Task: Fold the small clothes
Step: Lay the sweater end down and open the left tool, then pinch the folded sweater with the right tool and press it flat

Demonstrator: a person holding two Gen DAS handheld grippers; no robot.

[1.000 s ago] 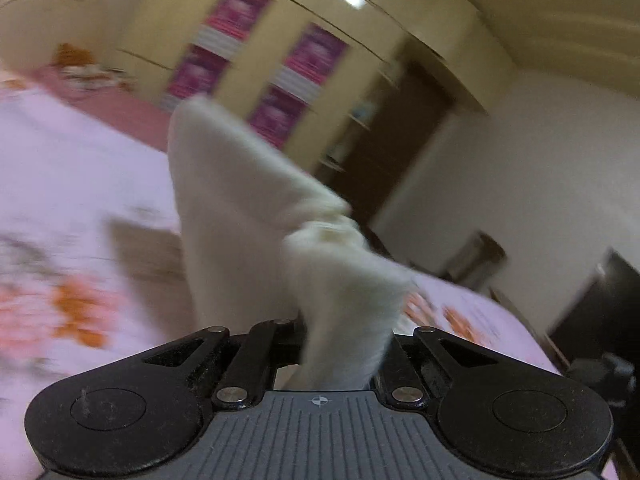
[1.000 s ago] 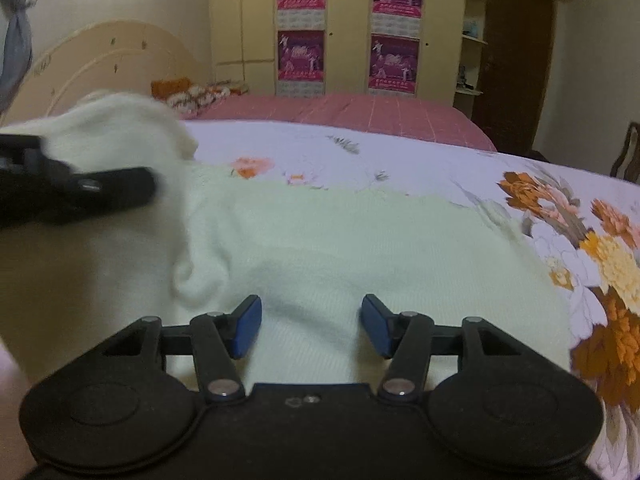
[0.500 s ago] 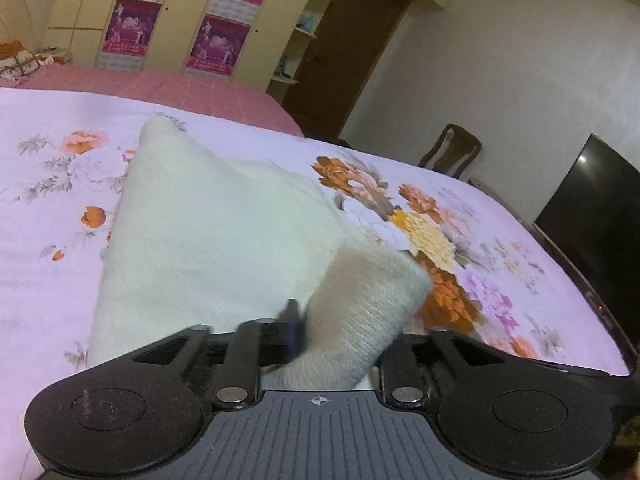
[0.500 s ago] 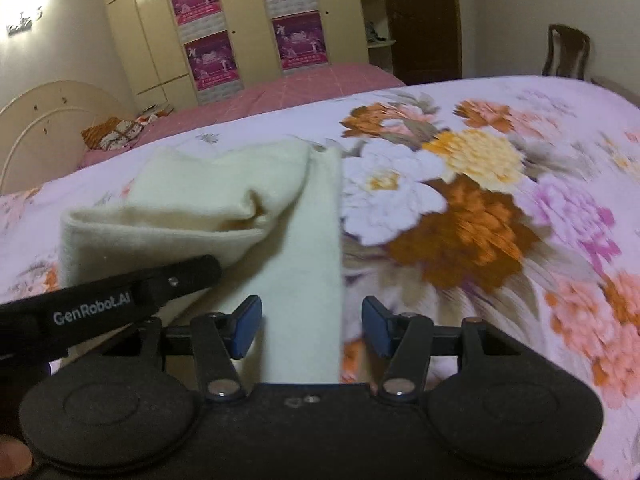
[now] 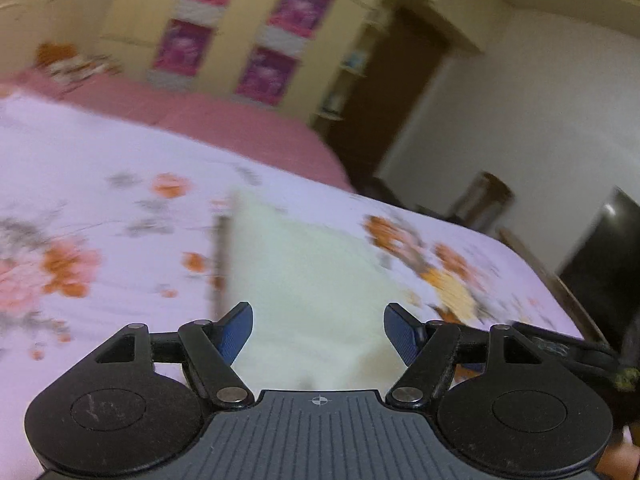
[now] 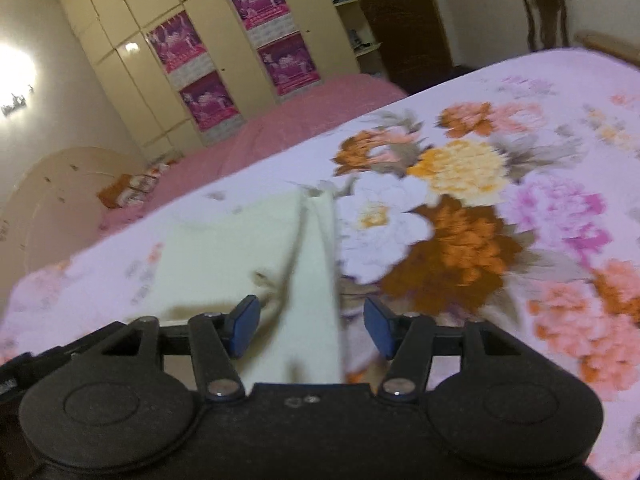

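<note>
A cream knitted garment (image 5: 304, 280) lies folded flat on the floral bedspread (image 5: 80, 208). My left gripper (image 5: 318, 332) is open and empty just above its near edge. In the right wrist view the same garment (image 6: 248, 256) lies folded with one layer over another, its right edge running between the jaws. My right gripper (image 6: 312, 326) is open and empty over the garment's near end. Part of the left gripper's body shows at the lower left of the right wrist view.
The bedspread (image 6: 500, 200) with large flowers stretches right. A pink blanket (image 5: 208, 120) covers the far end of the bed. A wardrobe with posters (image 5: 248, 40), a dark door (image 5: 400, 92), a chair (image 5: 488, 200) and a black screen (image 5: 608, 248) stand beyond.
My left gripper has let go of the cream garment and opened wide. The garment now lies flat on the bed. Both views have tilted and pulled back a little.
</note>
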